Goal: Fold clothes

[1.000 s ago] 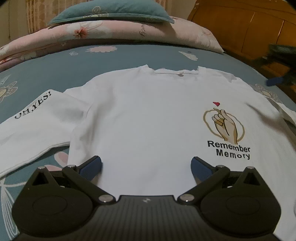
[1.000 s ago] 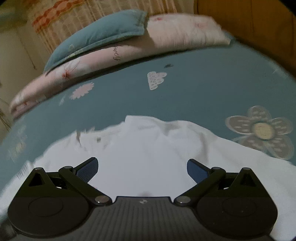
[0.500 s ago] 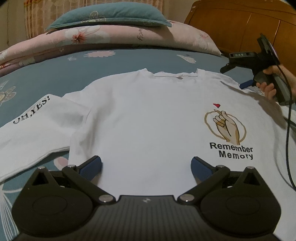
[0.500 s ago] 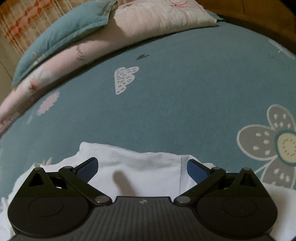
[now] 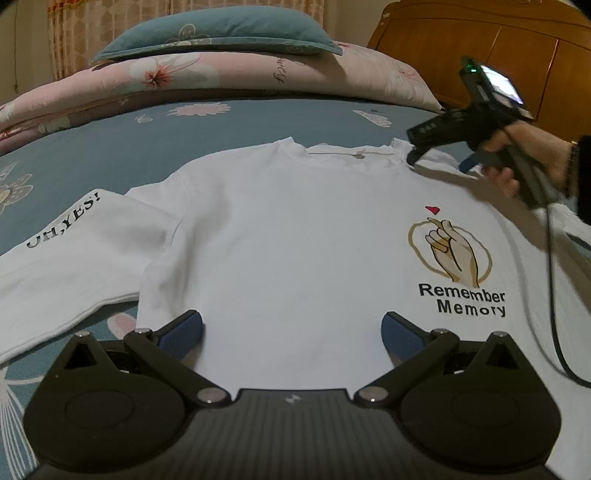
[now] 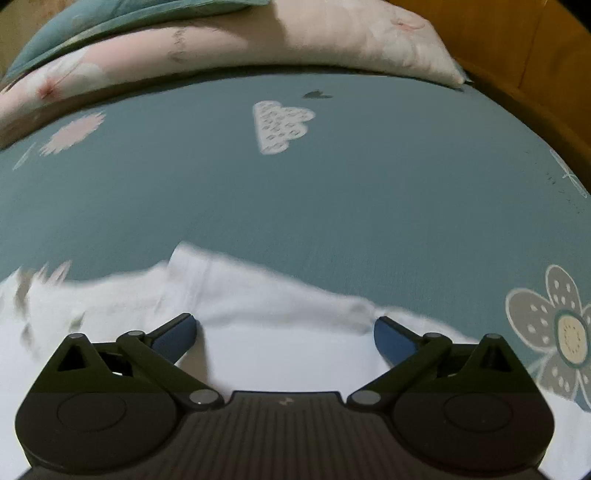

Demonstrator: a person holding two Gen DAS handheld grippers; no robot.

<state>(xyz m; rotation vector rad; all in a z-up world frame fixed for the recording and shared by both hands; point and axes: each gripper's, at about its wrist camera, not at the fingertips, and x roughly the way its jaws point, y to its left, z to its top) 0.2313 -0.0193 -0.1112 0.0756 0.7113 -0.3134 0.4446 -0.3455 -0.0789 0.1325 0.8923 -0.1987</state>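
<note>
A white long-sleeved shirt [image 5: 288, 236] lies flat, front up, on the bed, with a hand-and-heart print reading "Remember Memory" [image 5: 460, 280]. Its left sleeve [image 5: 74, 251], printed "UH,YES!", stretches out to the left. My left gripper [image 5: 291, 332] stands open over the shirt's lower hem, nothing between its fingers. My right gripper [image 6: 284, 332] is open above the shirt's shoulder edge [image 6: 258, 299] near the collar. From the left wrist view the right gripper [image 5: 436, 147] is over the right shoulder, held by a hand [image 5: 517, 162].
The blue floral bedsheet [image 6: 332, 192] spreads beyond the shirt. A pink floral quilt [image 5: 221, 77] and a teal pillow [image 5: 221, 33] are stacked at the head of the bed. A wooden headboard [image 5: 517, 59] stands at the right. A cable [image 5: 554, 295] trails from the right gripper.
The right gripper has moved in over the shirt's right shoulder toward the collar. My left gripper has stayed over the hem, open throughout.
</note>
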